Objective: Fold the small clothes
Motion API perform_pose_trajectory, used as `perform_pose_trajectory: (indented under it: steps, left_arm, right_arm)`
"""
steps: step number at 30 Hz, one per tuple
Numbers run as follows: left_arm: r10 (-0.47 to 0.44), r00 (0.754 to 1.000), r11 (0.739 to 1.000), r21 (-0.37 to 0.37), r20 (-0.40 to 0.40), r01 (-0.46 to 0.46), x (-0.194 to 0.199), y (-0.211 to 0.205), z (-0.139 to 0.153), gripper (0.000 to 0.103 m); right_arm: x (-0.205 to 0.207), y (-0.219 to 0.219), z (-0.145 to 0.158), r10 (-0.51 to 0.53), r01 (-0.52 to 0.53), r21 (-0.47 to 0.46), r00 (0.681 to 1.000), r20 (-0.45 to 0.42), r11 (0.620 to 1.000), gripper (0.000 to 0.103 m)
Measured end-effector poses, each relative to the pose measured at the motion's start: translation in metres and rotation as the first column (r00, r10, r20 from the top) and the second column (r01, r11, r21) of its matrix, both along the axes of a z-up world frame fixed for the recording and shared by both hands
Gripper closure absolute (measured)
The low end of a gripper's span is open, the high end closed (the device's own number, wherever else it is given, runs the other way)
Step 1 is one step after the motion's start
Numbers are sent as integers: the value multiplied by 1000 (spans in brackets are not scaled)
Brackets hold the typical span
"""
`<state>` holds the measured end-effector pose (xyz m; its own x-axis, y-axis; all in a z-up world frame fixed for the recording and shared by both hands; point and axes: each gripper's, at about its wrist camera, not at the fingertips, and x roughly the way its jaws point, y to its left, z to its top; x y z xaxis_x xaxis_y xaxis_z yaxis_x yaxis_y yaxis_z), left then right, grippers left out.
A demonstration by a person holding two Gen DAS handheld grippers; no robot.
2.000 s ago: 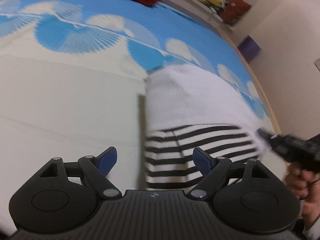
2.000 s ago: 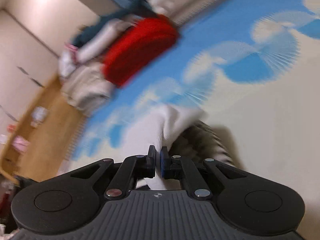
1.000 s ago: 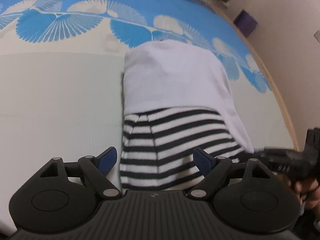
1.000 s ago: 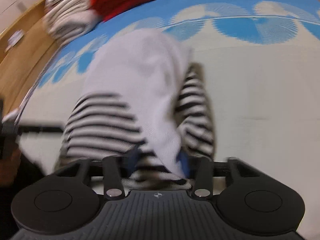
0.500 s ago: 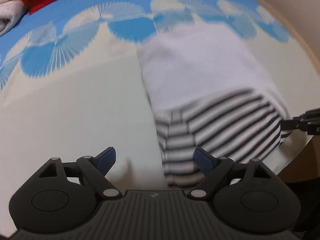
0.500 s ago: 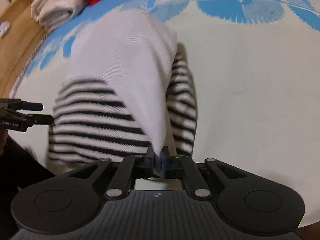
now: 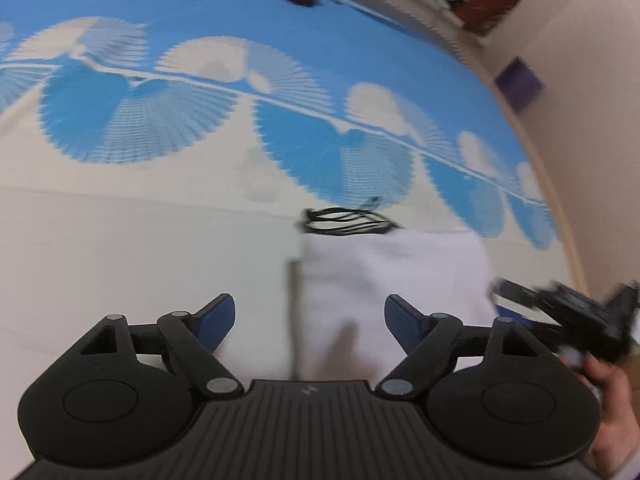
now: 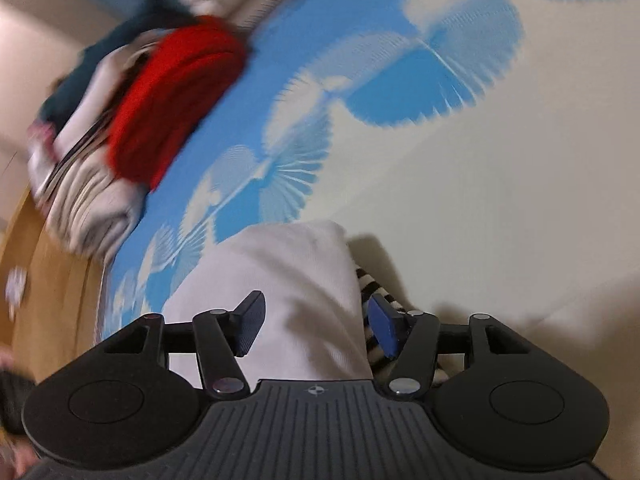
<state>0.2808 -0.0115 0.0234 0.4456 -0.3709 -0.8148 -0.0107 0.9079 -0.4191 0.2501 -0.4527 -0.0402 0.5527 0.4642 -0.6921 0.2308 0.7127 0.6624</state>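
A small garment, white with a black-and-white striped part, lies folded on the bed. In the left wrist view its white face is up and a thin striped edge shows at the far end. My left gripper is open and empty just above its near edge. In the right wrist view the white fold lies between the open fingers of my right gripper, with stripes showing at the right. The right gripper also appears at the right of the left wrist view.
The bed cover is cream with a blue fan pattern. A red garment and a stack of folded clothes lie at the far edge. A wooden bed frame runs along the left. A beige wall stands right.
The striped half has been folded under or over, so mostly white shows now. My right gripper was shut on the cloth's edge and has opened and let go. Both cameras have shifted.
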Motion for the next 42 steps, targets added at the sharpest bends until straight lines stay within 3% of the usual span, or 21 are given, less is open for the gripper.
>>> perform_pose_trajectory:
  steps: [4,5,6,7,8,11,12,15,16,18,22,23,25,27,29,32,34,36,38,41,42]
  left_arm:
    - [20,996,997,-76,-81,-26,8,-8,-18,16]
    - [31,994,995,-90,-101,-41,12,-9,-23,16]
    - [39,992,994,-100,-116,-51,15,-10,-28,16]
    - [44,991,993,-104,-130,-58,17,-10,-33,16]
    - [49,989,993,-102,-140,-63,20,-12,-37,16]
    - [58,988,993,-93,-146,-72,29,-15,-46,16]
    - [61,987,993,-95,-151,-75,32,-16,-50,15]
    - [55,983,996,-53,-173,-65,35,-23,-60,15]
    - [50,982,998,-36,-181,-58,36,-26,-64,15]
    - [68,979,997,-20,-194,-73,36,-26,-67,15]
    - [105,978,984,-125,-181,-128,36,-14,-62,15]
    - [103,980,981,-146,-172,-129,37,-13,-59,15]
    - [75,984,977,-188,-160,-105,39,-15,-58,11]
    - [31,983,979,-193,-180,-66,42,-25,-62,10]
    - [24,982,985,-166,-188,-56,42,-33,-68,7]
    - [60,975,980,-172,-213,-98,45,-36,-81,3]
    - [78,967,973,-195,-241,-127,46,-37,-94,2]
    - [93,964,967,-209,-249,-147,47,-38,-102,2]
    - [98,968,963,-222,-229,-150,47,-40,-104,4]
    - [107,980,974,-183,-166,-137,45,-44,-92,26]
    - [103,986,982,-146,-134,-122,43,-46,-84,43]
  right_arm:
    - [24,2,-20,-92,100,112,993,-68,989,44]
    - [27,5,-22,-93,103,136,993,-72,985,49]
    - [30,8,-22,-84,93,145,994,-62,985,60]
    - [32,12,-20,-73,78,140,996,-43,987,90]
    - [33,14,-15,-69,70,120,998,-11,990,100]
    - [26,6,7,-132,124,77,985,112,989,101]
    - [26,2,10,-142,141,13,982,124,990,101]
    - [34,4,-17,-134,113,-240,988,-72,964,101]
    - [36,7,-27,-122,85,-275,985,-122,958,101]
    - [37,9,-27,-115,85,-249,987,-108,965,100]
    - [29,10,2,-104,110,-200,994,41,974,84]
    - [25,7,7,-95,105,-186,993,65,977,69]
    - [19,6,11,-63,75,-155,995,78,985,51]
    - [13,6,9,1,5,-125,999,48,992,47]
    - [10,11,-1,73,-74,-144,997,-11,987,34]
    - [7,26,-20,190,-209,-209,976,-109,955,33]
    - [5,31,-28,208,-234,-244,970,-127,941,32]
    - [5,29,-33,186,-212,-233,974,-126,949,38]
    - [4,28,-32,169,-189,-213,980,-109,959,72]
    - [2,30,-27,147,-158,-199,987,-71,967,88]
    - [2,31,-25,139,-149,-199,988,-64,969,89]
